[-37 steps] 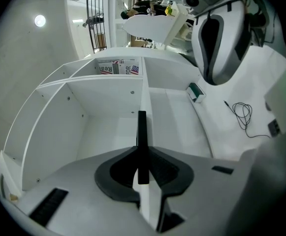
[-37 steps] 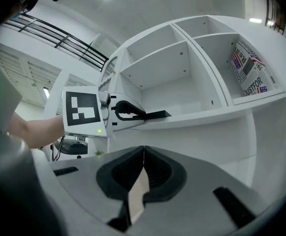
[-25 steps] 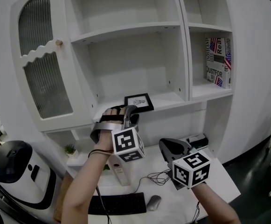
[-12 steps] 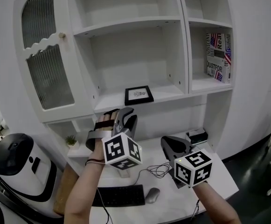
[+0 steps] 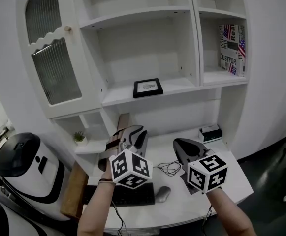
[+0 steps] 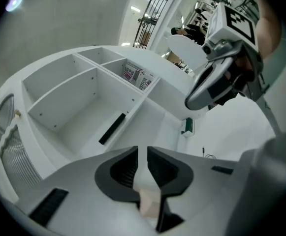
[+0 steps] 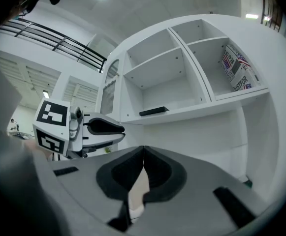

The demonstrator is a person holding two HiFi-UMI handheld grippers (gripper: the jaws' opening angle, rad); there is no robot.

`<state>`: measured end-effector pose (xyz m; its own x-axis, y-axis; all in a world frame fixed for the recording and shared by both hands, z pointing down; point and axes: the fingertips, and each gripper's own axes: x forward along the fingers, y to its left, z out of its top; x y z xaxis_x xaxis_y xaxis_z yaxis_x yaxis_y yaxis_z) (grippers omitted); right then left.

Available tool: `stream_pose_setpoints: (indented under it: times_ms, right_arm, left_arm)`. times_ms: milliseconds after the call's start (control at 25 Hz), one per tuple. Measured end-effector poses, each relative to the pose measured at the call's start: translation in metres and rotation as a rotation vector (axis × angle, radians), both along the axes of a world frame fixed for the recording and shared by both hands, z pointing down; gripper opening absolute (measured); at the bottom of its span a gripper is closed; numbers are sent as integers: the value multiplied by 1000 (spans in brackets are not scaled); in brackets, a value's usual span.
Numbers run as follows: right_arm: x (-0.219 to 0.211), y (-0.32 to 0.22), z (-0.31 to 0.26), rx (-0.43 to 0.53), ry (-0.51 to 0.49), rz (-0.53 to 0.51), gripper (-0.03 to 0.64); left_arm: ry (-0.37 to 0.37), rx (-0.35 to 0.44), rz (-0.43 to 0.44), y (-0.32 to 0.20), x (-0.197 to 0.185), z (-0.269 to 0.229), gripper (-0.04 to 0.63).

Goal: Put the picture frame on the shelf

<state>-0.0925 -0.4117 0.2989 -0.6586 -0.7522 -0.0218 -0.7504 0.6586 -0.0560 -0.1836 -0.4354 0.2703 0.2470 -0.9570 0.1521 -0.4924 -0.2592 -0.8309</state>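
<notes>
The black picture frame (image 5: 148,87) lies flat on the middle shelf (image 5: 184,86) of the white wall unit; it also shows as a dark bar in the left gripper view (image 6: 112,128) and the right gripper view (image 7: 154,111). My left gripper (image 5: 136,134) hangs well below and in front of that shelf, over the desk, its jaws a narrow gap apart with nothing between them (image 6: 143,154). My right gripper (image 5: 178,144) floats beside it to the right, jaws closed tip to tip and empty (image 7: 143,151). Each gripper sees the other: the right gripper (image 6: 193,101) and the left gripper (image 7: 119,127).
Books (image 5: 231,50) stand in the right shelf bay. A ribbed-glass cabinet door (image 5: 54,68) is at the left. The desk (image 5: 221,181) carries a keyboard (image 5: 128,195), mouse (image 5: 162,193), cable (image 5: 170,168) and small box (image 5: 210,132). A small plant (image 5: 79,137) and a white-and-black appliance (image 5: 19,166) sit at the left.
The left gripper has drawn back and down from the shelf, away from the picture frame, which stays lying there. The view has pulled back; the right gripper kept its place.
</notes>
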Motion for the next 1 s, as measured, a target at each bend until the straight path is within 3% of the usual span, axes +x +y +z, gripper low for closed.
stream_pose_setpoints:
  times_ms: [280,440,640,1000]
  right_arm:
    - [8,20,15,-36,-19,1,2]
    - [13,32,28,-71,-32,1,1]
    - [17,44,50,-121,-52,-3,0]
    - [21,62,81,-176,-51,-11,0]
  left_arm:
    - [138,-102,-7,30,1,43,48]
    - [256,-142,-16,50,0,60,40]
    - [369,-164,-31,69,-2,76,34]
    - [642,-185,-76,101,-3,96,28]
